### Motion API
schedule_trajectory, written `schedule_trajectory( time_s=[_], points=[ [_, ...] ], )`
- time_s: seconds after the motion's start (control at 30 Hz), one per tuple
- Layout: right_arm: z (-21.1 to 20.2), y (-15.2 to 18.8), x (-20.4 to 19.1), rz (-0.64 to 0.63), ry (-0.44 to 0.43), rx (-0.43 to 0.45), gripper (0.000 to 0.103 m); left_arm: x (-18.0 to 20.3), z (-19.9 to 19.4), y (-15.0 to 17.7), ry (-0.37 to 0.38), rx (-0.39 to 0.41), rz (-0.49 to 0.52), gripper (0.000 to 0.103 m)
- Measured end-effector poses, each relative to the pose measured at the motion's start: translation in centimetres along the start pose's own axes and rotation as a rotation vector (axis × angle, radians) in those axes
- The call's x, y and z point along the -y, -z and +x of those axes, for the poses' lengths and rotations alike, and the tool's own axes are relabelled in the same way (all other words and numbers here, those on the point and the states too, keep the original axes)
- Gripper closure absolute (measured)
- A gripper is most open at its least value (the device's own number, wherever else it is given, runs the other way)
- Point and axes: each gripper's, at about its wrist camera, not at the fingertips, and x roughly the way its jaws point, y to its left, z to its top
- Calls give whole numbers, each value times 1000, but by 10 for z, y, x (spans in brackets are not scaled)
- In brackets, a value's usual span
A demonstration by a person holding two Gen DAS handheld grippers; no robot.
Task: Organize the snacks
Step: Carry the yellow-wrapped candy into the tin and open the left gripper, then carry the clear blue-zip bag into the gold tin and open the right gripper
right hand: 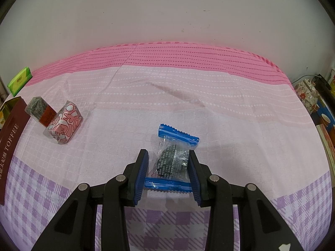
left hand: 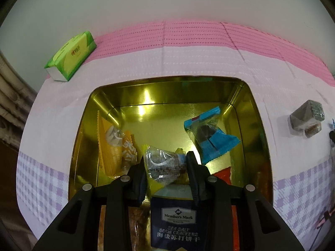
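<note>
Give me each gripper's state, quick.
Left gripper: shut on a silver-and-yellow wrapped snack, above the gold tin.
Right gripper: shut on a blue-ended clear snack packet on the tablecloth.

Blue-ended snack packet between right claw pads on tablecloth

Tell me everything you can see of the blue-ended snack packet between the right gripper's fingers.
The blue-ended snack packet is a small pillow-style wrapper: clear, crinkled film in the middle, with a blue band and zigzag-cut edge at each end. Inside sits a dark round piece behind a black-and-white checker print. It lies on the pink and lilac tablecloth, one blue end pointing away, the other near the gripper's base. The right gripper straddles it, pads against or very near its sides; no other snack touches it.
</note>
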Motion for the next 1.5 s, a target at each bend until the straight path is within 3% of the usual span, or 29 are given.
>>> schedule_trajectory(
  time_s=[0.2, 0.4, 1.03, 1.2, 1.5],
  points=[
    [0, 0, 1, 11, -1, -1, 67, 5, -12, -1, -30, 46, 29, 57],
    [0, 0, 4, 16, 5, -6, 67, 5, -27, -1, -38, 87, 41, 53],
    [1, -10, -7, 7, 83, -46, 70, -42, -57, 21, -62, 133, -95, 48],
    [-16, -21, -27, -7, 36, -8, 70, -55, -65, 25, -72, 159, -123, 48],
    [-55, -55, -111, -141, -167, 84, 70, -83, -75, 31, -97, 175, -202, 48]
  ],
)
